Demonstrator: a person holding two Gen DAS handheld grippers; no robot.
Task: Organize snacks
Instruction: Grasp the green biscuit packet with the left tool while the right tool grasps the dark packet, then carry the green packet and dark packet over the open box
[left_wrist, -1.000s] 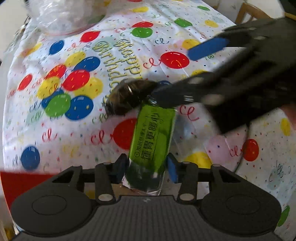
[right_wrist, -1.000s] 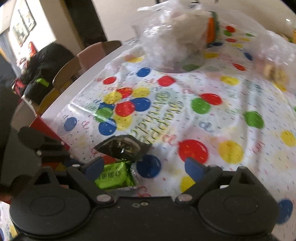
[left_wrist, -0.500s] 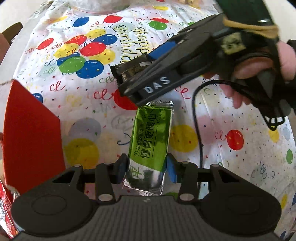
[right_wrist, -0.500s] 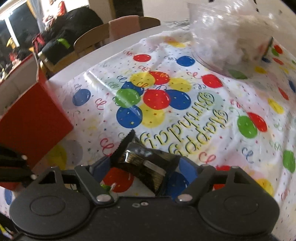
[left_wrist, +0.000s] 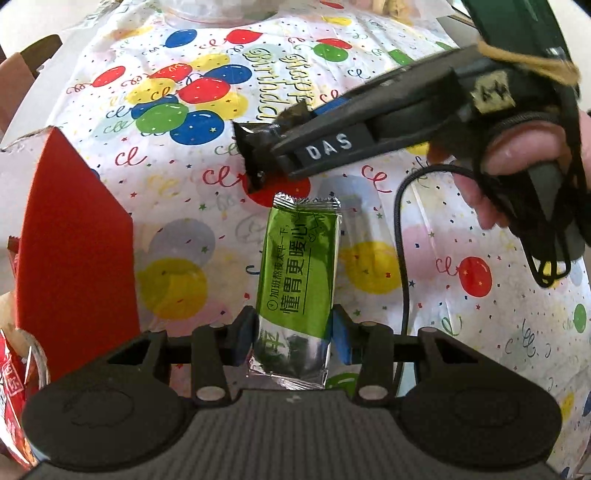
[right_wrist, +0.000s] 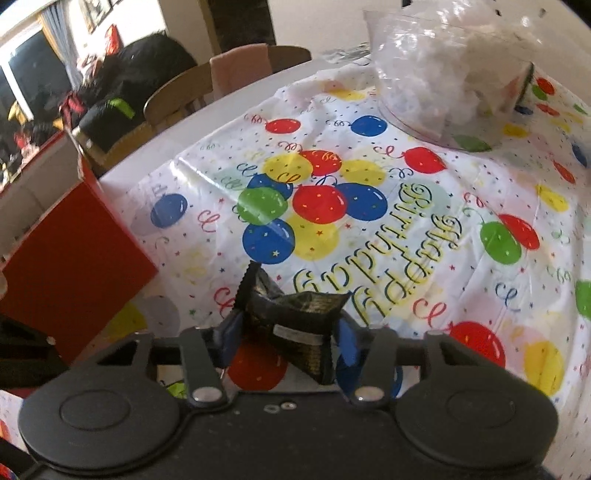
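Left wrist view showed the green snack bar (left_wrist: 300, 273) held lengthwise between the 2 blue pads (left_wrist: 245, 334) of the left claw (left_wrist: 293, 336), its silver lower end pinched there and its crimped far end reaching out above the bench (left_wrist: 480, 332). Just beyond that far end, not touching it, the dark snack packet (left_wrist: 258, 147) stuck out from the tip of the right claw (left_wrist: 291, 129), which came in from the right with a hand (left_wrist: 517, 166) wrapped around its handle and a black cable (left_wrist: 400, 251) looping down from it.

Right wrist view showed the same dark packet (right_wrist: 299, 325) crumpled between that claw's (right_wrist: 291, 341) blue pads (right_wrist: 347, 349); its jaws had just been closing and now pressed on the wrapper from both sides, with the serrated edge standing up at the left. The packet hung clear of the balloon-printed "Happy Birthday" tablecloth (right_wrist: 369, 229) covering the bench.

To the left of both snacks stood a red box (left_wrist: 74, 240), its open top edge partly in view (right_wrist: 70, 251). Farther back on the cloth sat a clear plastic tub (right_wrist: 450, 74) with pale contents I could not make out. Beyond the bench edge were wooden chairs (right_wrist: 177, 96) with dark bags (right_wrist: 122, 85) piled on them.
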